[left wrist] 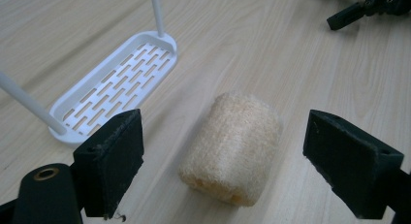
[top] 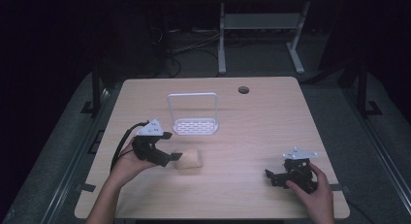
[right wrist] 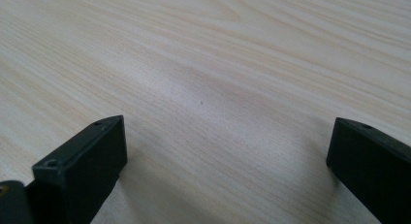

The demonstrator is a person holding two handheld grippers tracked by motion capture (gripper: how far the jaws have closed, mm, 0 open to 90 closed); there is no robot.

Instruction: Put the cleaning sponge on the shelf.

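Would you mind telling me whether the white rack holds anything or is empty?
Empty. The white rack shows its bare slotted base, and the loofah sponge lies outside it on the table.

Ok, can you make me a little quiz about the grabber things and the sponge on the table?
1. True or false: the left gripper is squeezing the loofah sponge.
2. What lies between the open jaws of the right gripper? A) the sponge B) bare table C) the white rack
3. Fill in: the white rack stands ___ the sponge in the high view, farther from the person.

Key:
1. False: its jaws are open on either side, not touching it.
2. B: just the wooden table.
3. Behind.
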